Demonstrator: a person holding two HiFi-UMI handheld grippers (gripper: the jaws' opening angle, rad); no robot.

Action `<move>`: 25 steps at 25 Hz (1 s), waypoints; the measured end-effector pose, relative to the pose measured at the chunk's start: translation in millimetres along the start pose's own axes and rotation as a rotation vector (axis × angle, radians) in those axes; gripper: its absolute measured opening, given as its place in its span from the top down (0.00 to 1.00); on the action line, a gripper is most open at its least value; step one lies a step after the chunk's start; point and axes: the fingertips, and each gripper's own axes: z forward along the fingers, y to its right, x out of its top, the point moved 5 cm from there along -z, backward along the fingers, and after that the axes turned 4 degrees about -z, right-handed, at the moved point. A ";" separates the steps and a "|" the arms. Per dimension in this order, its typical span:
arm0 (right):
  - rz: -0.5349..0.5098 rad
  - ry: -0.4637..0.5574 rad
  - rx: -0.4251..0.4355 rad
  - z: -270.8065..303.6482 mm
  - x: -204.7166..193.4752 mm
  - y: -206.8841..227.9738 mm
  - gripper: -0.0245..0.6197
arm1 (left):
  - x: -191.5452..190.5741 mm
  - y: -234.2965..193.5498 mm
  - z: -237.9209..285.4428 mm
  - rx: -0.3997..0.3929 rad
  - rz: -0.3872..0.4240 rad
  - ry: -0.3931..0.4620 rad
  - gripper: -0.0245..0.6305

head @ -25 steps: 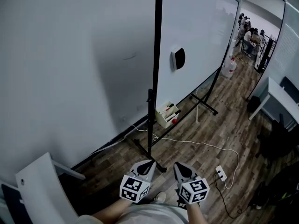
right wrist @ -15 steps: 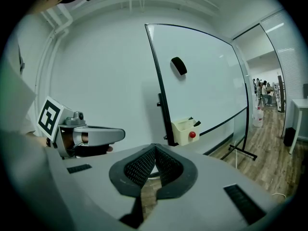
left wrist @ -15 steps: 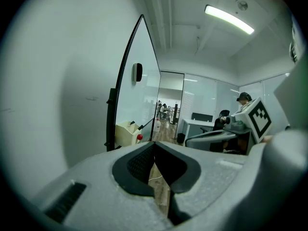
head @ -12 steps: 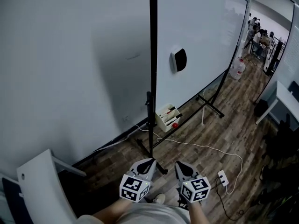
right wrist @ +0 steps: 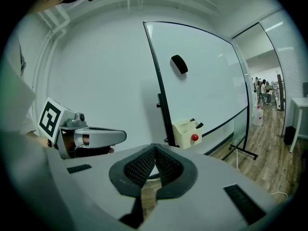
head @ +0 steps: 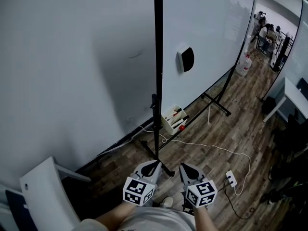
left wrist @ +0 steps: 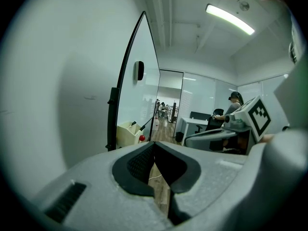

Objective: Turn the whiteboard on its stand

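Now | left hand-held gripper [head: 154,163], right hand-held gripper [head: 183,167] closed, empty | whiteboard [head: 207,42] upper centre, edge upright | left nearer

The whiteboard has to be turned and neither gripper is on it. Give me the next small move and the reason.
Probably raise the left gripper toward the black edge frame of the whiteboard, opening its fingers on the way. Both it and the right gripper hang low by the person's body, shut and empty, well short of the board, so nothing can turn it yet.
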 end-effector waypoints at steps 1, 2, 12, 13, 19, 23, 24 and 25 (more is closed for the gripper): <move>0.003 0.000 -0.006 1.0 0.6 0.3 0.97 | 2.6 -2.9 1.7 -0.009 -0.002 0.001 0.95; 0.007 -0.001 -0.014 2.1 0.6 1.5 0.97 | 5.1 -5.0 3.8 -0.018 -0.003 0.004 0.95; 0.020 0.012 -0.081 18.1 12.4 10.5 0.97 | 18.7 -27.0 18.6 -0.049 0.039 0.010 0.95; 0.019 0.014 -0.085 20.6 13.9 12.0 0.97 | 19.4 -29.6 21.2 -0.050 0.041 0.010 0.95; 0.017 0.027 -0.095 35.5 22.8 21.6 0.97 | 24.8 -42.1 36.5 -0.062 0.046 0.011 0.95; 0.014 0.031 -0.091 48.5 30.6 27.6 0.97 | 30.5 -52.1 48.6 -0.056 0.053 0.016 0.94; 0.012 0.033 -0.089 51.6 32.6 29.0 0.97 | 32.3 -55.0 51.2 -0.050 0.056 0.018 0.94; 0.010 0.034 -0.088 54.7 34.5 30.6 0.97 | 34.3 -58.1 53.9 -0.045 0.058 0.020 0.95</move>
